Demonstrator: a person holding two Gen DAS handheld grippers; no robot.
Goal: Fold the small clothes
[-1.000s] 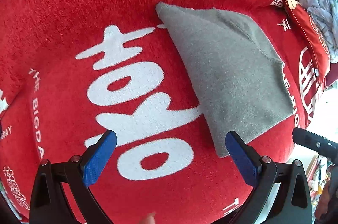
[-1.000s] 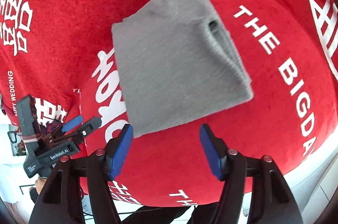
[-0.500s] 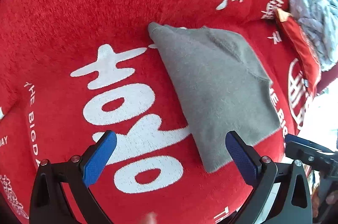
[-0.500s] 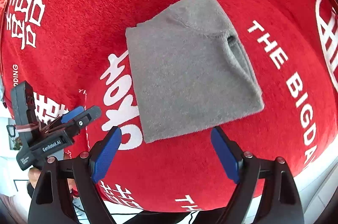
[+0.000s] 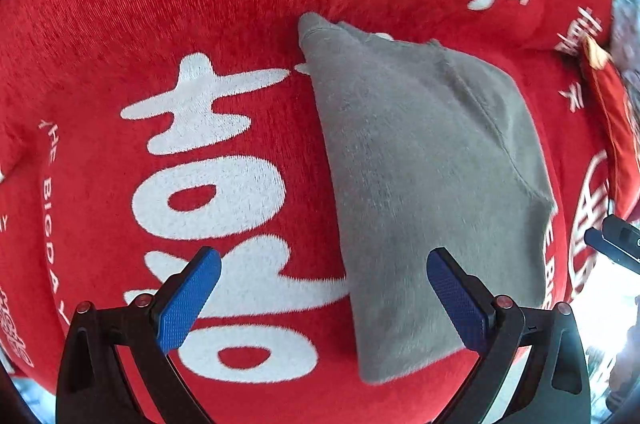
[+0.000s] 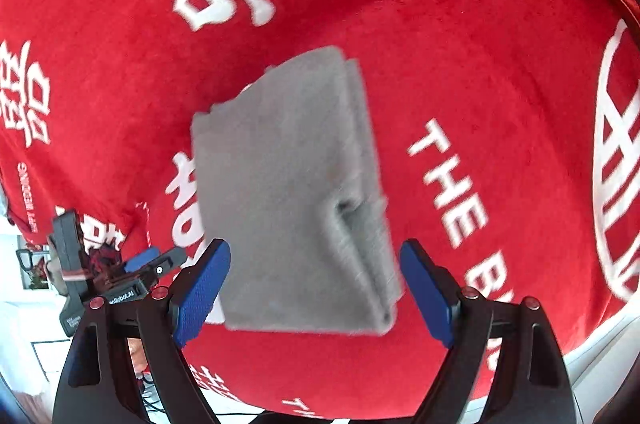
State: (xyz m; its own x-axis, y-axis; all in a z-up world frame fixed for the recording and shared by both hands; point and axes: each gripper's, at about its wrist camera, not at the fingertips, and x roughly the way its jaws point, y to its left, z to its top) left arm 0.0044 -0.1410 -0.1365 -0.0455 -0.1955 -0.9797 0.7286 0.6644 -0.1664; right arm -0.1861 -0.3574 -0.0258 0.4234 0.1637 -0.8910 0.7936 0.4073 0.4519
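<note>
A grey fleecy garment (image 5: 424, 183), folded into a thick rectangle, lies flat on the red blanket (image 5: 200, 3). My left gripper (image 5: 323, 276) hangs open above the garment's near left edge, with its right finger over the cloth. In the right wrist view the garment (image 6: 292, 191) shows stacked layers along its right side. My right gripper (image 6: 316, 268) stands wide open just above its near end, the cloth spanning the gap between the blue pads without being pinched. The left gripper (image 6: 120, 280) shows at the lower left there, and the right gripper (image 5: 616, 244) pokes in at the left view's right edge.
The red blanket (image 6: 480, 43) bears big white characters and lettering. A red cushion (image 5: 612, 111) and a pale blue patterned cloth (image 5: 626, 23) lie at the far right. The blanket's edge drops off to a white floor (image 6: 600, 344) near me.
Both grippers have come closer to the grey garment; it now fills the space between the right gripper's pads, which have spread wider. The left gripper's right finger now overlaps the cloth.
</note>
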